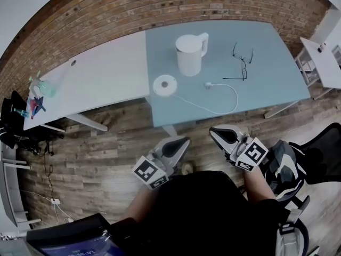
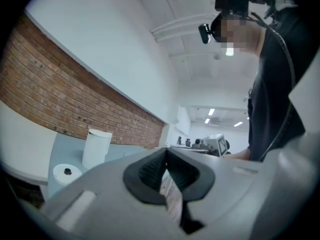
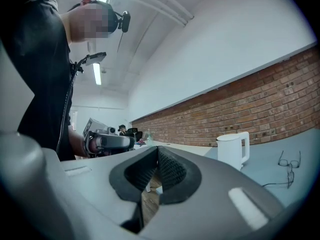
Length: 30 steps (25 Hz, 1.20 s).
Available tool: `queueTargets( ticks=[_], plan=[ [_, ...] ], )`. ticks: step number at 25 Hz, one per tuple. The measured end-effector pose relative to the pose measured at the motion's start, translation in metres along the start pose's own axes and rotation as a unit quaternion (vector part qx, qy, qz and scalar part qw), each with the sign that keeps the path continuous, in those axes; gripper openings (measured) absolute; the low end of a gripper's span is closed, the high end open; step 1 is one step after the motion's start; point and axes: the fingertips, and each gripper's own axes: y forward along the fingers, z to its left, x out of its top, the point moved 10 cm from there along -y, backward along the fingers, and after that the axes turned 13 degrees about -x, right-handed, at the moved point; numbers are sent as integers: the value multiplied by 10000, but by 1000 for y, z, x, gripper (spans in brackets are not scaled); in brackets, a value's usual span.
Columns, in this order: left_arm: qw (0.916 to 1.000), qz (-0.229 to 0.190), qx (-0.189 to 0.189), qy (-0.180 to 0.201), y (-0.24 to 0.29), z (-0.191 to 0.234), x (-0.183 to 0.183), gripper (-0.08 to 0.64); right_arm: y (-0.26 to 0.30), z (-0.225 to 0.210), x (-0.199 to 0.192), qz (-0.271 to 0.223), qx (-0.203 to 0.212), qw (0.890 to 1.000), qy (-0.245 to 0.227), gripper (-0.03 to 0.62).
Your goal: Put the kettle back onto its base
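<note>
The white kettle (image 1: 191,54) stands upright on the blue-grey table top (image 1: 266,47), just behind and to the right of its round white base (image 1: 164,85). The base's cord runs to a loose plug (image 1: 208,84). Both grippers hang over the wooden floor in front of the table, well short of the kettle. My left gripper (image 1: 184,140) is shut with nothing in it, and my right gripper (image 1: 214,130) is likewise shut and empty. The left gripper view shows the kettle (image 2: 96,148) and base (image 2: 66,172) far left. The right gripper view has the kettle (image 3: 233,149) at right.
Folded glasses (image 1: 242,63) lie right of the kettle. A white table top (image 1: 101,73) adjoins on the left, with small items at its far left end (image 1: 40,87). A brick wall runs behind. A black chair (image 1: 319,153) stands at right.
</note>
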Motion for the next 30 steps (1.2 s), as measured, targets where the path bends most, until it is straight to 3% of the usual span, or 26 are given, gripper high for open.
queueTargets(
  ticks=[6, 10, 18, 30],
  plan=[
    [9996, 77, -261, -32, -10, 32, 3, 2, 26, -1, 9, 38, -235, 9996, -140, 5],
    [9997, 140, -205, 80, -14, 52, 7, 2, 37, 4, 5, 168, -277, 9993, -173, 5],
    [9996, 112, -261, -52, -12, 67, 4, 2, 37, 1, 3, 313, -311, 9986, -298, 5],
    [9998, 119, 82, -140, 15, 102, 2, 3, 84, -55, 2, 306, 140, 9992, -235, 4]
  ],
)
